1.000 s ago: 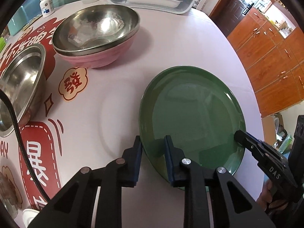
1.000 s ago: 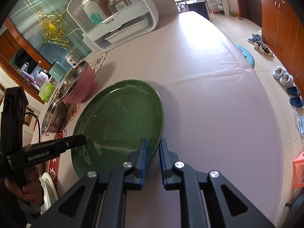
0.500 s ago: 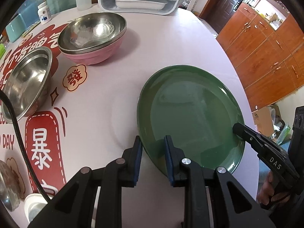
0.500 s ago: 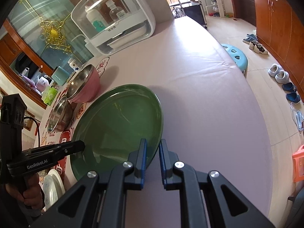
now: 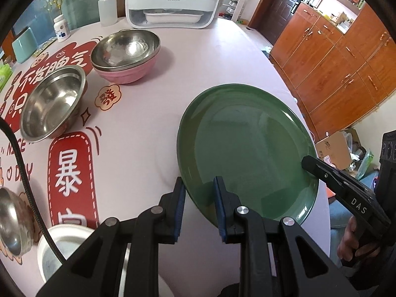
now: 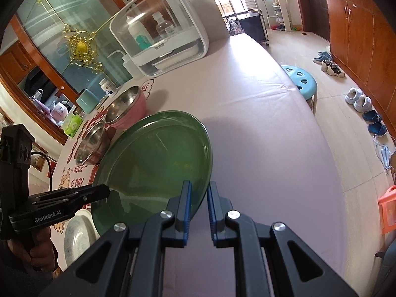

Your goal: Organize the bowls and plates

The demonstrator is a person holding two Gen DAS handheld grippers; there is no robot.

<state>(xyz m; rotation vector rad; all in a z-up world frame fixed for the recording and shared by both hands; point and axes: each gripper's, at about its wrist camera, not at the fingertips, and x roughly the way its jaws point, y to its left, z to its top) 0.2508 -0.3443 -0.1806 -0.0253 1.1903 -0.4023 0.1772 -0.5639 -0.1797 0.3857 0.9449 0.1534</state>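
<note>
A large green plate (image 5: 247, 148) is held above the pink table, tilted. My left gripper (image 5: 198, 205) is shut on its near rim. My right gripper (image 6: 198, 208) is shut on the opposite rim; the plate also shows in the right wrist view (image 6: 153, 168). A steel bowl nested in a pink bowl (image 5: 126, 57) stands at the back left, and a second steel bowl (image 5: 53, 101) sits nearer on the left. White dishes (image 5: 64, 250) lie below my left gripper.
A white storage box (image 5: 173, 2) with bottles stands at the table's far edge, with a squeeze bottle (image 5: 107, 7) and a pill bottle (image 5: 61, 28) beside it. A small steel bowl (image 5: 12, 222) lies at the left edge. A blue stool (image 6: 299, 81) stands right of the table.
Both grippers have lifted the green plate higher and drawn it back toward me; the bowls and box now appear farther away. White dishes have come into view below.
</note>
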